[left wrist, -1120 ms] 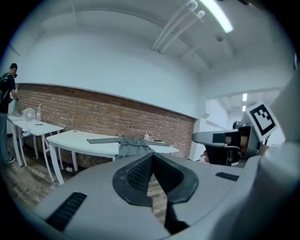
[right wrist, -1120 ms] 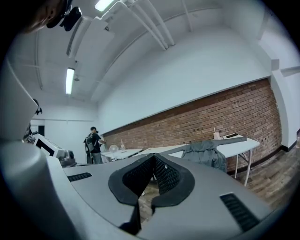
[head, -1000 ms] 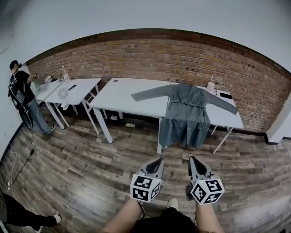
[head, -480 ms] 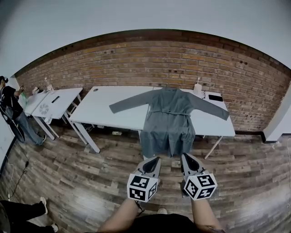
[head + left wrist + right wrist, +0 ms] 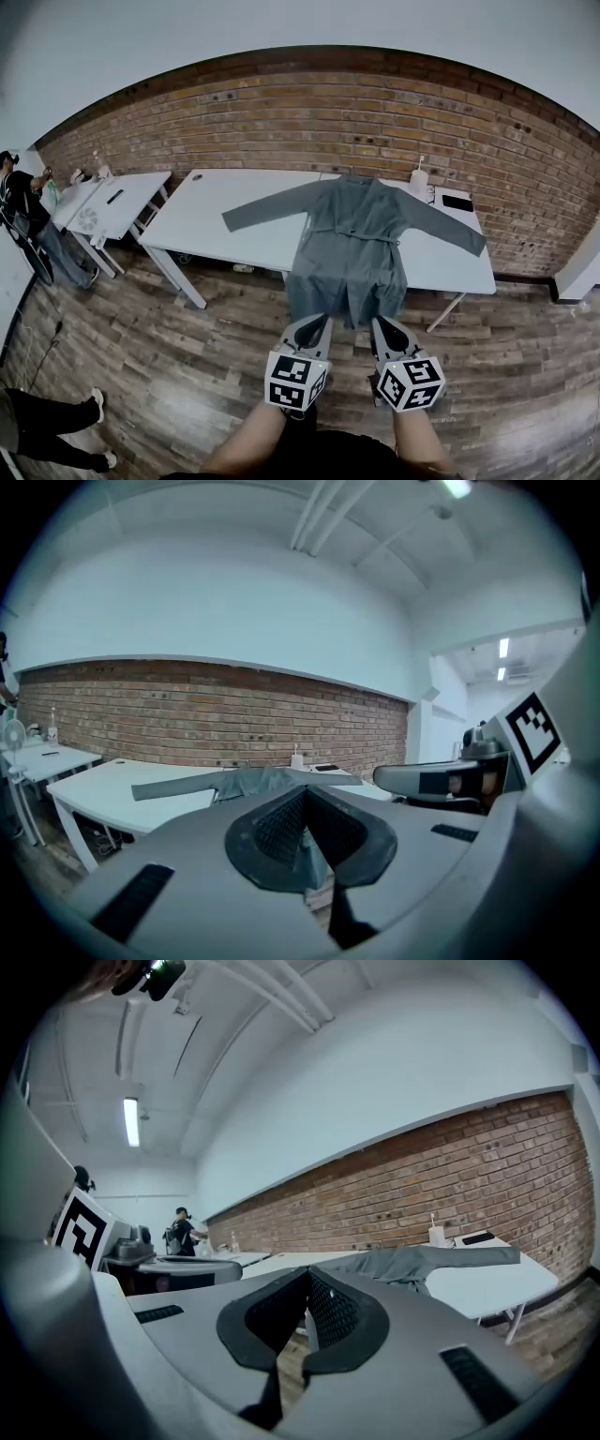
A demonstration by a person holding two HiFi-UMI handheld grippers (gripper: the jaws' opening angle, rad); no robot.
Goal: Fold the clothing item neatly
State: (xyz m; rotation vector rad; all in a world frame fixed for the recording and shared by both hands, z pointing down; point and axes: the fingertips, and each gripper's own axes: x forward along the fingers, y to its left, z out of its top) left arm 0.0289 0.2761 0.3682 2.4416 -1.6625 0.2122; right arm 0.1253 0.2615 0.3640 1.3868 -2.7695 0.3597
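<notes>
A grey long-sleeved robe (image 5: 354,234) lies spread on a white table (image 5: 234,217), sleeves out to both sides, its lower half hanging over the front edge. It also shows as the grey robe (image 5: 234,782) in the left gripper view and the robe (image 5: 412,1262) in the right gripper view. My left gripper (image 5: 317,330) and right gripper (image 5: 384,332) are held side by side just short of the hanging hem. Both are shut with nothing between the jaws.
A second white table (image 5: 112,202) with a small fan stands at the left, and a person (image 5: 28,220) works beside it. A bottle (image 5: 418,178) and a dark phone (image 5: 459,202) sit at the table's right end. Brick wall behind, wooden floor below.
The table and robe have come closer and shifted toward the middle of the head view. Both grippers now sit just before the hanging hem. The jaws stayed shut.
</notes>
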